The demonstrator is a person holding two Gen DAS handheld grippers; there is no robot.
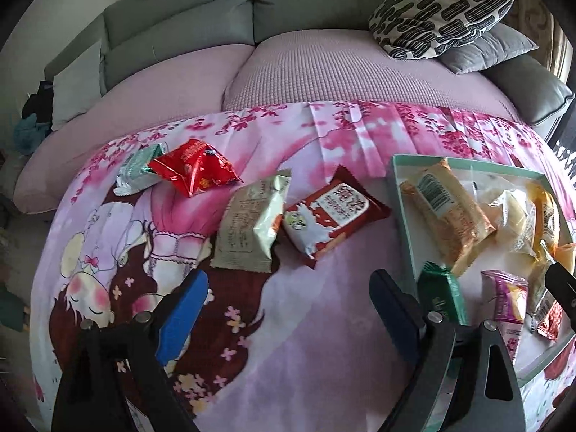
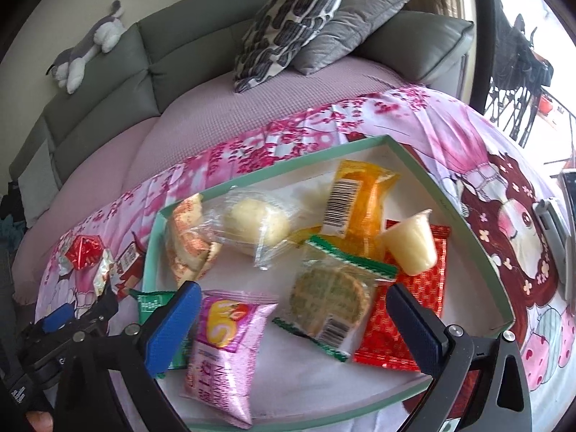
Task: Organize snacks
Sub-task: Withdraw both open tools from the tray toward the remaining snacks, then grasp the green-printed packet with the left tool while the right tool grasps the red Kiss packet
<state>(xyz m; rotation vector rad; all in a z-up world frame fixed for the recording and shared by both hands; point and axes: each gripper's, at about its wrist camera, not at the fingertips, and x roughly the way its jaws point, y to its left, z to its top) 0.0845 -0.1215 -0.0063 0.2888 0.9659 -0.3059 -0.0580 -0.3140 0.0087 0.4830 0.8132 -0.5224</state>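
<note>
A green-rimmed white tray [image 2: 464, 212] on the pink cartoon cloth holds several snack packs: a pink pack [image 2: 223, 345], a clear pack with a green cake [image 2: 331, 298], an orange pack [image 2: 356, 212], a jelly cup [image 2: 412, 241] and a red pack [image 2: 403, 320]. My right gripper [image 2: 298, 327] is open and empty, low over the tray's near side. My left gripper [image 1: 288, 309] is open and empty above the cloth, left of the tray [image 1: 403, 194]. Ahead of it lie a beige pack [image 1: 252, 223], a red-and-white pack [image 1: 331, 219], a red pack [image 1: 194, 169] and a pale green pack [image 1: 138, 172].
A sofa with a mauve cover [image 1: 324, 68] lies behind the cloth, with a patterned cushion [image 1: 439, 18] and a grey cushion [image 1: 486, 50] at its right end. A plush toy [image 2: 86, 50] rests on the sofa back. A metal rack [image 2: 518, 72] stands at far right.
</note>
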